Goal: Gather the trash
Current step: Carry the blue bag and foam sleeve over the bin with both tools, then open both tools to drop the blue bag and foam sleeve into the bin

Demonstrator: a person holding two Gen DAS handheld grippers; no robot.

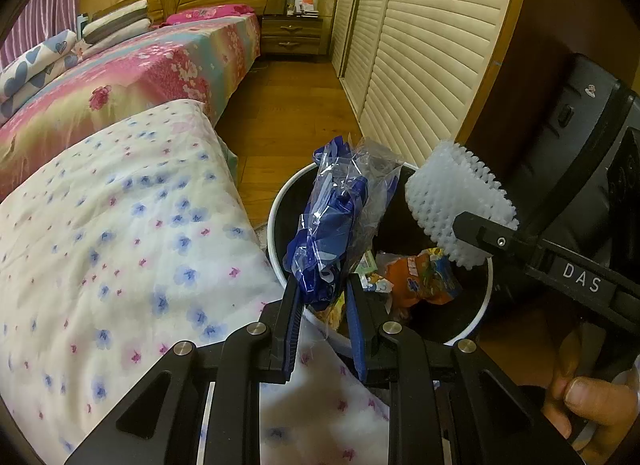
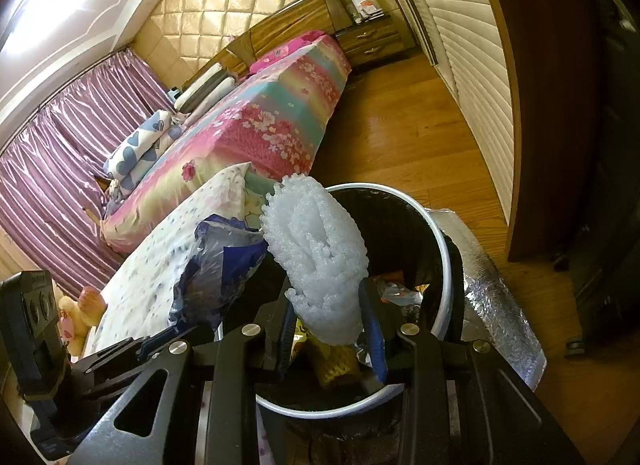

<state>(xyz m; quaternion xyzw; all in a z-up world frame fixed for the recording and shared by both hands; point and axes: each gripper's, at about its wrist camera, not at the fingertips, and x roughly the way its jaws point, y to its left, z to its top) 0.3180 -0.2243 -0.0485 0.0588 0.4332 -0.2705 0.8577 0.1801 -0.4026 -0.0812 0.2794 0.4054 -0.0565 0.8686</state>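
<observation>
My left gripper [image 1: 322,285] is shut on a crumpled blue and clear plastic bag [image 1: 332,225], held over the near rim of a round bin [image 1: 276,209] with a white rim and black liner. Snack wrappers [image 1: 420,277] lie inside the bin. My right gripper [image 2: 326,301] is shut on a white foam net sleeve [image 2: 320,257], held above the bin [image 2: 444,261]. The same foam sleeve [image 1: 456,197] shows at the right of the left wrist view, and the plastic bag [image 2: 216,265] shows at the left of the right wrist view.
A floral white quilt [image 1: 120,245] covers the bed corner left of the bin. A silver bubble-wrap sheet [image 2: 496,297] lies on the wooden floor [image 2: 400,133] right of the bin. Louvred wardrobe doors [image 1: 420,65] run along the right. A nightstand [image 1: 292,33] stands far back.
</observation>
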